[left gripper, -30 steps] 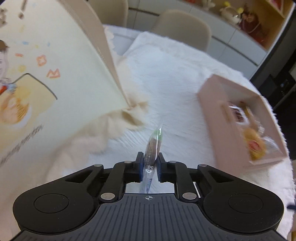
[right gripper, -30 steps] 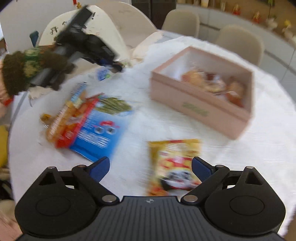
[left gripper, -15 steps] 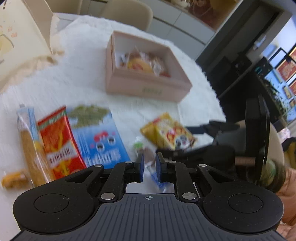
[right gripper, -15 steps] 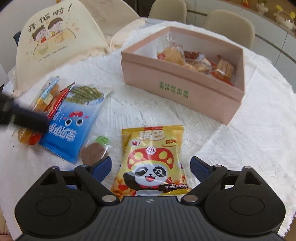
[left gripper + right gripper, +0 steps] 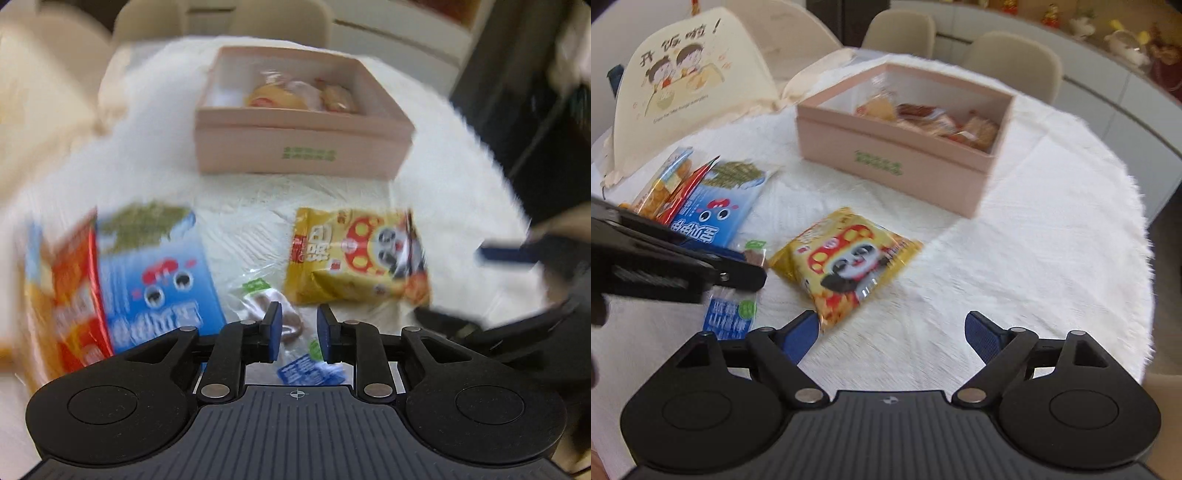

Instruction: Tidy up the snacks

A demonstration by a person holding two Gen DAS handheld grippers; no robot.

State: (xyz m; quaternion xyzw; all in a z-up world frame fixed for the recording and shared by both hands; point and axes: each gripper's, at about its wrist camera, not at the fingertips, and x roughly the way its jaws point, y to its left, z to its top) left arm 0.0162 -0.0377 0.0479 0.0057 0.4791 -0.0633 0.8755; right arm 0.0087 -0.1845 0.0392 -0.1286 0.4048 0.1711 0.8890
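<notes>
Snacks (image 5: 849, 258) beside pink box (image 5: 886, 162) | left claw (image 5: 297, 332) just parting | right claw (image 5: 890, 338) apart

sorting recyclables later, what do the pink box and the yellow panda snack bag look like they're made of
Pink box: looks like matte paperboard, with flat stiff walls, sharp corners and no shine.
Yellow panda bag: looks like glossy printed plastic film, puffy, with crimped end seams and light glinting on its creases. A foil lining cannot be told.

Each of the two matte black plastic tongs, left (image 5: 296, 330) and right (image 5: 890, 334), has a ribbed dark-grey housing marked with a small white crosshair. Two round discs flank it. Jointed black link bars carry silver rivets and end in blue textured fingertips (image 5: 977, 334).
</notes>
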